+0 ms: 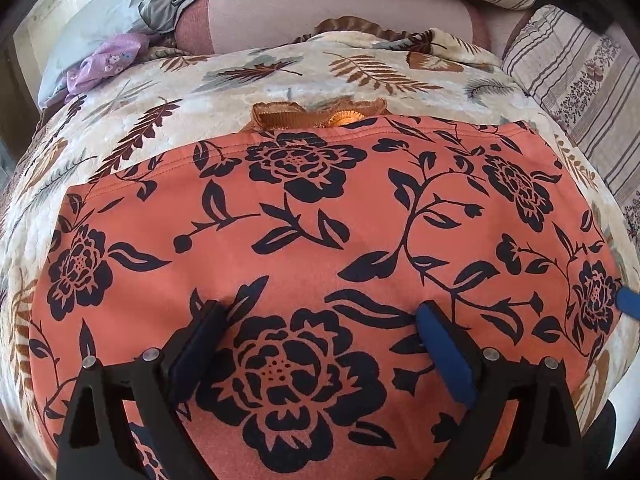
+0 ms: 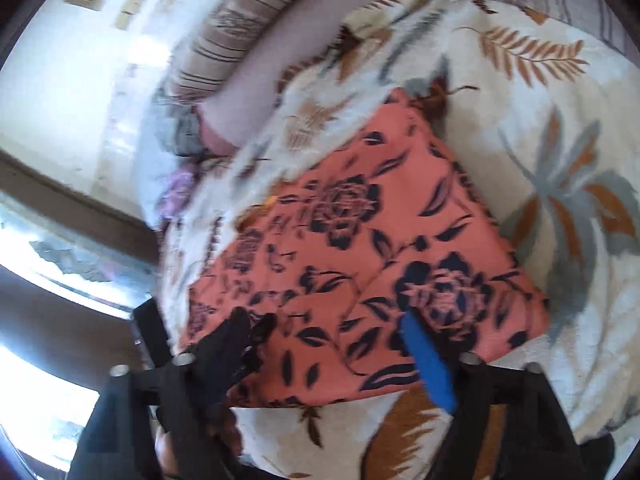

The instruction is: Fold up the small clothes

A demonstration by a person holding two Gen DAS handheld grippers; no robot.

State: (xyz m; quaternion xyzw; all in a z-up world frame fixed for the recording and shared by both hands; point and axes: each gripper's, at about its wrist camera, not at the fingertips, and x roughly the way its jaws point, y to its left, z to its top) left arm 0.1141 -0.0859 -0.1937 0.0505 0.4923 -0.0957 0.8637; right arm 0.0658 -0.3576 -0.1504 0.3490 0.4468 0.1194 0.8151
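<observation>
An orange garment printed with black roses and leaves [image 1: 320, 232] lies spread flat on a cream plush blanket with brown and grey leaf patterns [image 1: 248, 92], which covers a bed or sofa. Its stitched hem runs along the far edge, and a small brown ruffled trim with an orange round centre [image 1: 320, 114] peeks out just beyond that hem.

The left gripper [image 1: 320, 320] hovers over the near part of the garment with its jaws spread wide and nothing between the pads. The blue pad [image 1: 444, 356] and the dark one stand either side of a large black rose.

In the blurred right wrist view, the right gripper [image 2: 328, 332] is likewise released, jaws wide apart above the garment's near corner and grasping nothing.

Beyond the blanket lie a striped beige cushion [image 1: 580, 88], a pale blue satin pillow [image 1: 120, 8] and a crumpled lilac floral cloth [image 1: 104, 60].
</observation>
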